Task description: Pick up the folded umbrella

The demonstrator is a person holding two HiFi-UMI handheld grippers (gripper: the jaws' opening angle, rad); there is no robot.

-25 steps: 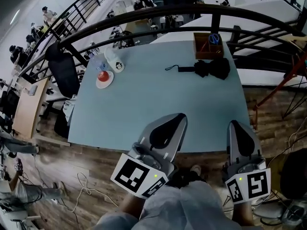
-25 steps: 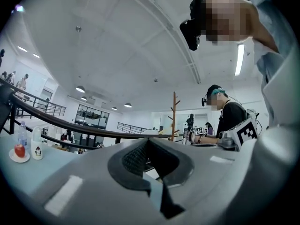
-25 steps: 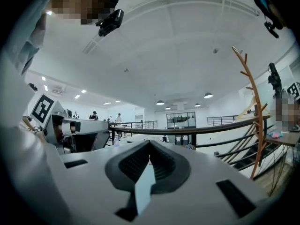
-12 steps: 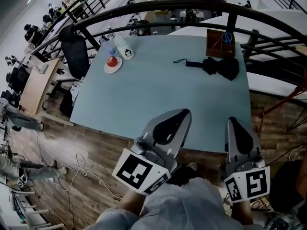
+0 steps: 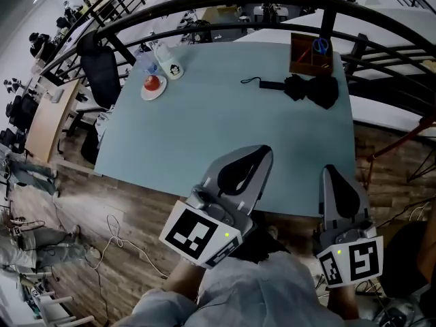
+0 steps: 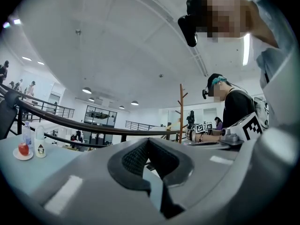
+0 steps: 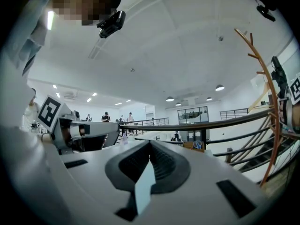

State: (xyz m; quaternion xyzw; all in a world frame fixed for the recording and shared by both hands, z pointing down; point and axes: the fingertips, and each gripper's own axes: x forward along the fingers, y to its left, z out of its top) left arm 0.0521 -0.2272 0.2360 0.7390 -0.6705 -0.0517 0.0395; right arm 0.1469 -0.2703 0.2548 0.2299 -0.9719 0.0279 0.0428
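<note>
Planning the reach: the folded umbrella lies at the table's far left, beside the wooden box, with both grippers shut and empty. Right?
No: the head view shows the folded umbrella far right on the table, beside the wooden box. Left gripper and right gripper are shut, empty.

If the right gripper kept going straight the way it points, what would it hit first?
Probably the folded umbrella, straight ahead of the right gripper across the table; height is unclear, so it might pass over it.

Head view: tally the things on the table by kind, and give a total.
Umbrella: 1
Wooden box: 1
Scissors: 1
Plate: 1
Red fruit: 1
Bottles: 2, white and clear
Total: 7
</note>
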